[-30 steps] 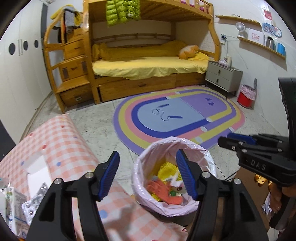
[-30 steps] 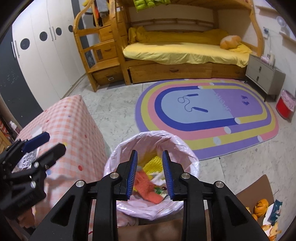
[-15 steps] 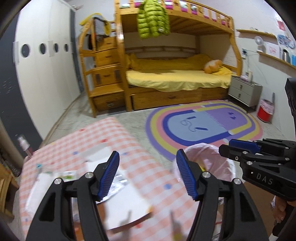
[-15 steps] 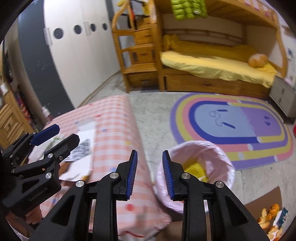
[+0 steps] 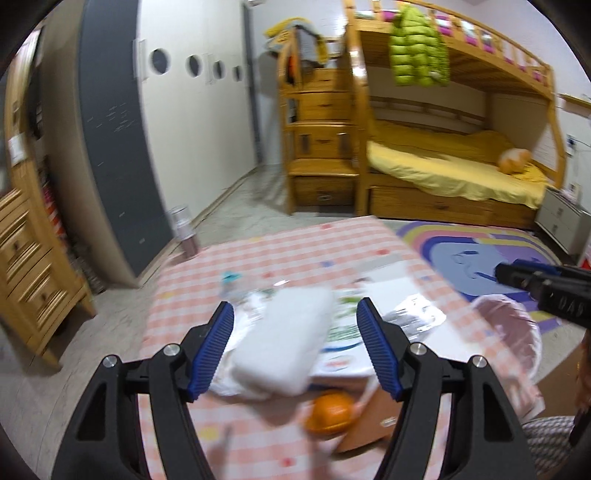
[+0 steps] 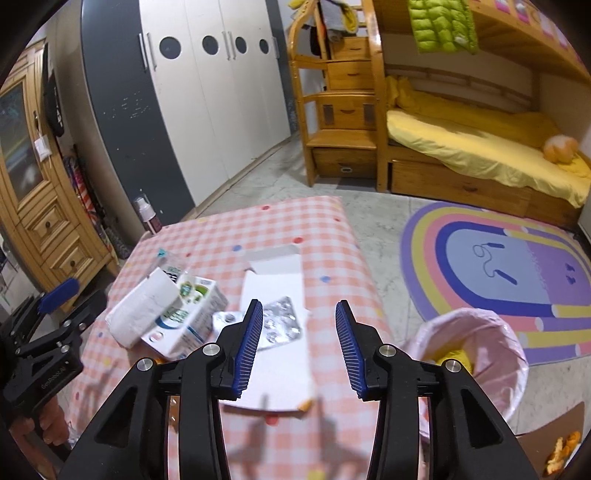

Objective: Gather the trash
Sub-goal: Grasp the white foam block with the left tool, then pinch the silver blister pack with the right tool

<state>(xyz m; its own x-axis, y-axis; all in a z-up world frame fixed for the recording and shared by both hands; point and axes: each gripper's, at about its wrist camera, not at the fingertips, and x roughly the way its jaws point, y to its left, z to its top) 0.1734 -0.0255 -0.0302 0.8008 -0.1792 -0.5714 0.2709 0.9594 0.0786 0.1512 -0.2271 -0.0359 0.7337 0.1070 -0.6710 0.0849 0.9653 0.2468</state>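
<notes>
A: Where's the rubbish?
B: White tissue pack (image 6: 138,308), milk carton (image 6: 184,319) and silver blister packs (image 6: 279,323) lie on the pink-checked table (image 6: 280,221), left of the pink-lined bin (image 6: 476,332).
A: Grippers?
B: Left gripper (image 5: 295,345) and right gripper (image 6: 299,347) hover above it, jaws opening, empty.

A wooden bunk bed (image 6: 461,140) with yellow bedding filled the upper right of the frame, a green puffer jacket (image 6: 441,26) hanging from its top rail. Left of it stood a stepped drawer staircase (image 6: 341,110), then a white wardrobe (image 6: 221,92) with round holes. A rainbow rug (image 6: 495,266) lay at right. What looked like a spray bottle (image 6: 147,218) stood on the floor.
</notes>
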